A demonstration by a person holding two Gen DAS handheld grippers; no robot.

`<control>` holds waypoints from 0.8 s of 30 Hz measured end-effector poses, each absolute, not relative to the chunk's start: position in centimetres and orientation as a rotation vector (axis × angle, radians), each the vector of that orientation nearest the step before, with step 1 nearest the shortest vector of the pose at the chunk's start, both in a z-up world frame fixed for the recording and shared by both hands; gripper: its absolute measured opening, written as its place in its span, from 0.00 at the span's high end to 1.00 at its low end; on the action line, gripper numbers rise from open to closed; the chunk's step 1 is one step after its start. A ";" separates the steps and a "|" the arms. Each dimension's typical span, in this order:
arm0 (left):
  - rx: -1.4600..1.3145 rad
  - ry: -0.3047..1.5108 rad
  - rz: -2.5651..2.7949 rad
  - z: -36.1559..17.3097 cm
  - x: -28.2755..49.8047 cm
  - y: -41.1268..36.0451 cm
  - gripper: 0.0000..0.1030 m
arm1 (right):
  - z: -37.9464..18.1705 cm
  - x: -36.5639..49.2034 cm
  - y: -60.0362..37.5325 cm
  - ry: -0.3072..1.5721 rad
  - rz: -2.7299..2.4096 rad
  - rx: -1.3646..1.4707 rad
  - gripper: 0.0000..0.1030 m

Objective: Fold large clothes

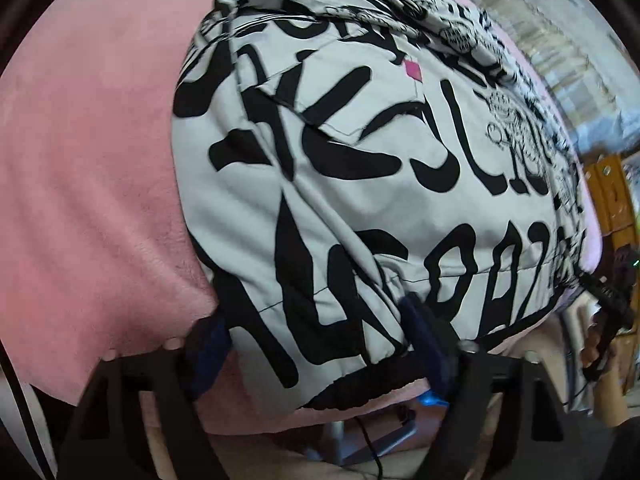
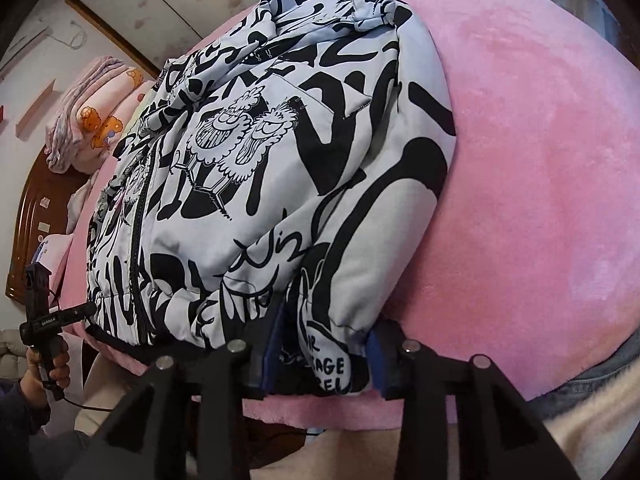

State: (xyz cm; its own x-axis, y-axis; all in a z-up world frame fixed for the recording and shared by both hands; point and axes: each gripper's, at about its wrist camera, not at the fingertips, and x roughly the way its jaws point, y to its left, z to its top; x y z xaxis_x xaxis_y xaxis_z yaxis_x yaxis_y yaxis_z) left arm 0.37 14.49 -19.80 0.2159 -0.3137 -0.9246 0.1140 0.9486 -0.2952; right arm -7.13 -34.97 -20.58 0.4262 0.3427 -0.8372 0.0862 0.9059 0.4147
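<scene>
With the jacket (image 1: 360, 184) spread front-up across the pink blanket (image 1: 88, 184), you had both tools at its bottom hem (image 1: 372, 376), near the bed edge at 6 o'clock in each wrist view. One jacket, one blanket, two grippers was the whole count, plus a single heap of folded bedding (image 2: 92, 120) at 9 o'clock in the right view.

Your left gripper (image 1: 316, 344) stood wide open, its blue pads either side of the hem's left corner, the fabric lying between them but not pinched as far as could be seen. Your right gripper (image 2: 324, 356) was about half open, straddling the hem's right corner; whether its pads pressed the cloth I could not tell for sure, though a gap showed on the 3 o'clock side.

Taking the two bottom corners together looked like a setup for carrying the hem up toward the collar (image 2: 360, 4) at 12 o'clock, halving the garment. The sleeves seemed already tucked in, which would explain the compact outline. The zipper (image 2: 138, 216) ran closed down the middle, keeping both front panels flat for that fold
</scene>
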 end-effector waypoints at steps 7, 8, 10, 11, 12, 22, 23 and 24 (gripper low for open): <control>-0.038 1.279 -0.261 -18.2 0.4 11.2 0.72 | -19.5 -7.2 -34.1 1.121 0.126 0.364 0.78; -0.037 1.276 -0.250 -17.9 0.4 11.1 0.74 | -19.2 -7.3 -34.0 1.115 0.120 0.354 0.80; -0.039 1.261 -0.234 -17.0 0.2 10.9 0.76 | -18.2 -7.5 -33.7 1.096 0.114 0.333 0.82; -0.044 1.249 -0.228 -16.4 0.1 10.9 0.76 | -17.5 -7.6 -33.7 1.081 0.113 0.322 0.83; -0.052 1.237 -0.223 -15.8 0.0 10.9 0.77 | -16.9 -7.7 -33.7 1.069 0.115 0.320 0.84; -0.201 1.136 -0.191 -10.6 -2.1 13.3 0.82 | -9.2 -9.3 -33.8 0.919 0.173 0.323 0.85; -0.212 1.132 -0.187 -10.3 -2.4 13.5 0.82 | -8.8 -9.5 -33.9 0.913 0.178 0.326 0.86; -0.227 1.130 -0.185 -10.0 -2.5 13.7 0.83 | -8.6 -9.6 -33.8 0.908 0.179 0.326 0.86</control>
State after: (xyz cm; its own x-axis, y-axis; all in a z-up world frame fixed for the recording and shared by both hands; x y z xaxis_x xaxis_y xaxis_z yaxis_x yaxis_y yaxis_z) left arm -2.46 13.73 -10.05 0.4156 -0.2596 -0.8717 0.0312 0.9619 -0.2716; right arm -9.57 -33.85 -8.57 0.6047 0.2884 -0.7424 -0.0156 0.9363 0.3509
